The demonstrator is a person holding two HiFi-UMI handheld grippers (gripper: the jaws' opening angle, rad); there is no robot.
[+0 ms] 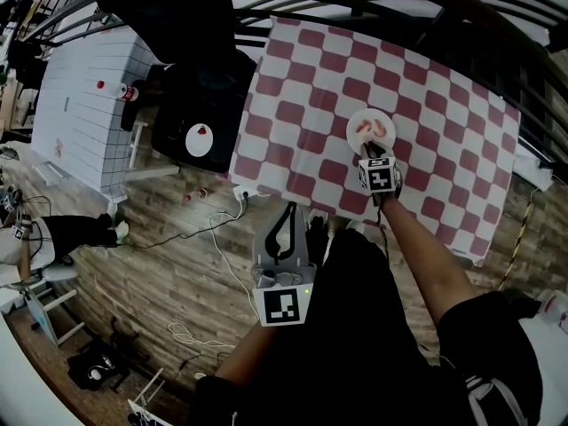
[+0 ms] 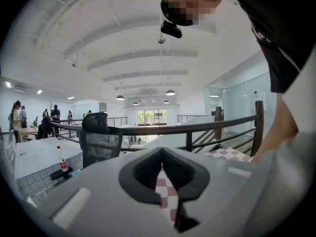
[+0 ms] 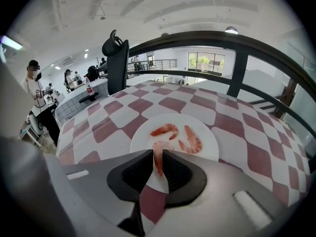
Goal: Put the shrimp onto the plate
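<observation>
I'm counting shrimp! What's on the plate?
Two shrimp lie on the plate. A third shrimp is held in the right gripper over the near rim, which the gripper hides.

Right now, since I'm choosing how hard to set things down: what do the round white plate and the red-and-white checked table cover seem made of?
Round white plate: probably ceramic or melamine; smooth, evenly white, rigid thin rim.
Red-and-white checked table cover: likely cloth or thin vinyl; matte, lies flat, without glare.
</observation>
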